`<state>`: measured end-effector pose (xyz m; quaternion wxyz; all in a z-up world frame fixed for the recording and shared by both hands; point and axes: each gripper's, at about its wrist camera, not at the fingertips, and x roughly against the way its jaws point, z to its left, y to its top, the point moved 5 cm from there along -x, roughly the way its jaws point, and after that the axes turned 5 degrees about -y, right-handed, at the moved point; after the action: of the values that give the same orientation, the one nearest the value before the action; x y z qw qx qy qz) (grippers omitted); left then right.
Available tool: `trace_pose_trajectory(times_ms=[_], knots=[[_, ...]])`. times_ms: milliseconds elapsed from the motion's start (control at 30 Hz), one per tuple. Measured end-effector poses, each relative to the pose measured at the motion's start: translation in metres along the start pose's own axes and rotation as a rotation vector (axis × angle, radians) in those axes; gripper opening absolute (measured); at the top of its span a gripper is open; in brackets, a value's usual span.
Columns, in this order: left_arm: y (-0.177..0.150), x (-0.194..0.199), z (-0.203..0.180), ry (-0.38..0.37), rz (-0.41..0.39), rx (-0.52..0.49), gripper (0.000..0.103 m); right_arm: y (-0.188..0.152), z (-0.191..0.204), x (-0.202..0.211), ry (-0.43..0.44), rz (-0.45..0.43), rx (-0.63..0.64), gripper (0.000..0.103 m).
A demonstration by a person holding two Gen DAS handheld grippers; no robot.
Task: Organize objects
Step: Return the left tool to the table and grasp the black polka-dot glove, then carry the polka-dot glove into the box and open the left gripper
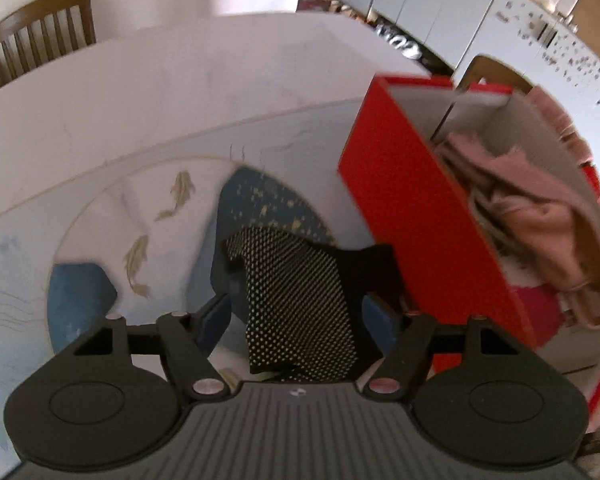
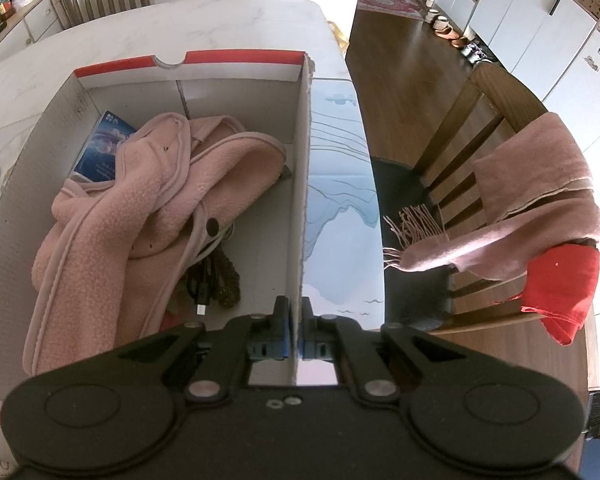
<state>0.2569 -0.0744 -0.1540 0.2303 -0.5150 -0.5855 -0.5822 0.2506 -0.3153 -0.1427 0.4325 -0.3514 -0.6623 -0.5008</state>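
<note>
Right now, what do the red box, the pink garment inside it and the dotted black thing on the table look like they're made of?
Red box: corrugated cardboard, judging by its thin raw edge; glossy red outside, plain white inside.
Pink garment: soft fleece, with a nubby pile and piped edges.
Dotted black thing: limp fabric, probably knit, with pale raised dots like grip print.

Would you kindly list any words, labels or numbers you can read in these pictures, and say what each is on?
None can be read.
Blue packet in the red box: white print, too blurred to read.
Small mark on the left claw's body: too small to read.
</note>
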Motion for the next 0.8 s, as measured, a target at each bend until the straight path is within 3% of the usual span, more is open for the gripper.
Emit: trace_pose_trajectory(times_ms=[167,333,500,600,800], knots=[[-0.006,-0.017,0.003,0.043,0.033,-0.006,0.066,0.000,0.000,0.000,0.000,0.000,-0.002,0.003],[-0.007,-0.023,0.002,0.066,0.048,-0.013,0.043,0.000,0.000,0.000,0.000,0.000,-0.002,0.003],[-0.007,-0.025,-0.001,0.079,0.051,-0.025,0.031,0.000,0.000,0.000,0.000,0.000,-0.002,0.003],[-0.007,-0.024,-0.003,0.083,0.044,-0.033,0.016,0.000,0.000,0.000,0.000,0.000,-0.002,0.003],[-0.004,-0.010,-0.009,0.096,0.011,-0.036,0.006,0.000,0.000,0.000,0.000,0.001,-0.003,0.003]])
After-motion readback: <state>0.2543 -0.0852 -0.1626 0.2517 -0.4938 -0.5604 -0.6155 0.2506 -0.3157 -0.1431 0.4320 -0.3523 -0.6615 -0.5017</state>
